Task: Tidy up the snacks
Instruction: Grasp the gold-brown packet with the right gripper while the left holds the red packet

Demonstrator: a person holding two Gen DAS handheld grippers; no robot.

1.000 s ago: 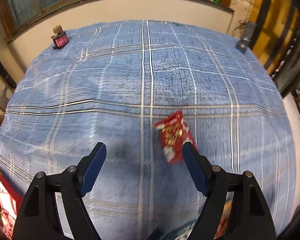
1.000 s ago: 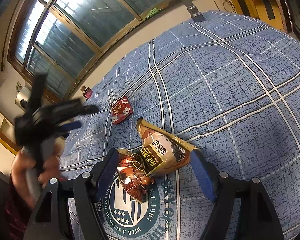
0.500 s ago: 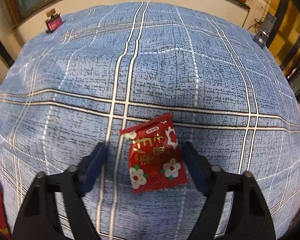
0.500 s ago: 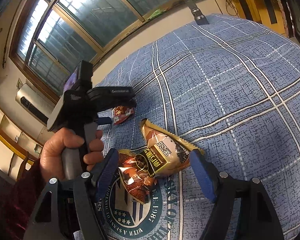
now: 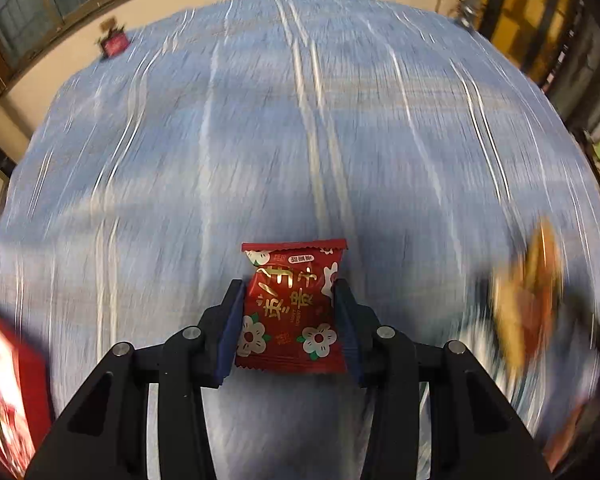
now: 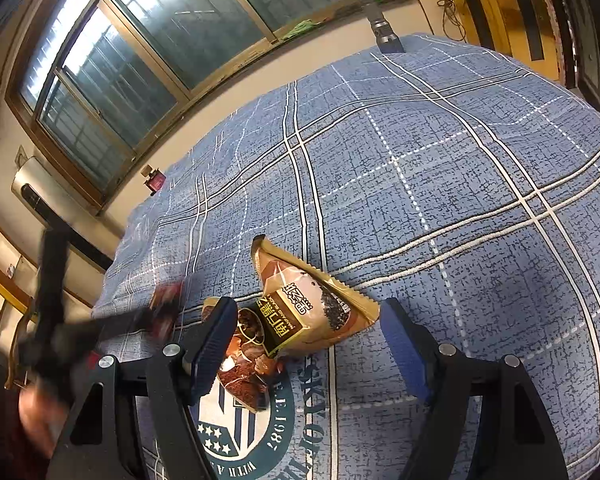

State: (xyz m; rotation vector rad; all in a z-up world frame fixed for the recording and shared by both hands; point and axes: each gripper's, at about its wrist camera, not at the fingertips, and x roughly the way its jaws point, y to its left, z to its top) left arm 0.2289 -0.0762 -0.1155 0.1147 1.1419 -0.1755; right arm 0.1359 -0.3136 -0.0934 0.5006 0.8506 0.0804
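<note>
My left gripper [image 5: 290, 312] is shut on a small red snack packet [image 5: 292, 308] with white flowers and holds it above the blue plaid bedspread [image 5: 260, 140]; the background is motion-blurred. In the right wrist view the left gripper [image 6: 156, 316] is a blur at the left with the red packet [image 6: 166, 300] in it. My right gripper [image 6: 308, 340] is open, its fingers either side of a gold-brown snack bag [image 6: 312, 304] and a dark brown snack bag [image 6: 246, 360] lying on the bed.
A red box [image 5: 4, 396] sits at the left edge of the left wrist view. Blurred brown bags [image 5: 528, 300] lie at the right. A small red item [image 6: 154, 180] and a grey flashlight [image 6: 382, 34] lie at the bed's far edge under the window.
My left gripper has shut on the red packet and lifted it, moving fast towards the near left. The right gripper has held still.
</note>
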